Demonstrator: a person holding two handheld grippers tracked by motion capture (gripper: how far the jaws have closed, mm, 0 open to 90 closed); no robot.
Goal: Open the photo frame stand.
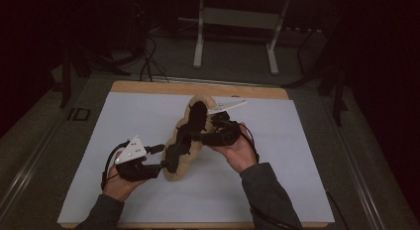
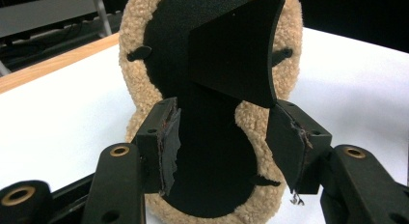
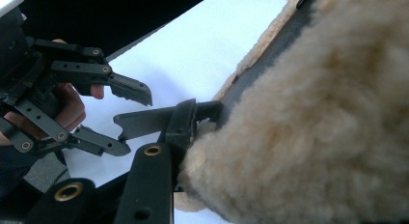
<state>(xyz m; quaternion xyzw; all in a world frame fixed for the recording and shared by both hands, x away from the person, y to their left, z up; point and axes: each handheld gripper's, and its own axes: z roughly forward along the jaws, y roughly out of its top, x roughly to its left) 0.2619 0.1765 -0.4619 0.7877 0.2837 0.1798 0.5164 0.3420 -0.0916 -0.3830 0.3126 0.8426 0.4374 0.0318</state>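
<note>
Tan fleecy black-soled insole (image 1: 190, 136) stands upright, clamped by right gripper (image 1: 208, 133); left gripper (image 1: 163, 165) fingers open astride its lower end.

Two forearms in dark sleeves reach in from the near edge, each hand gripping a black two-jaw tool. The left tool (image 1: 166, 163), low and near the person, points to the right; its jaws stand apart, pads pressing on nothing. The right tool (image 1: 195, 136), held higher with the palm turned up, points to the left; its jaws are closed partway on a fleecy tan item (image 1: 185, 141).
</note>
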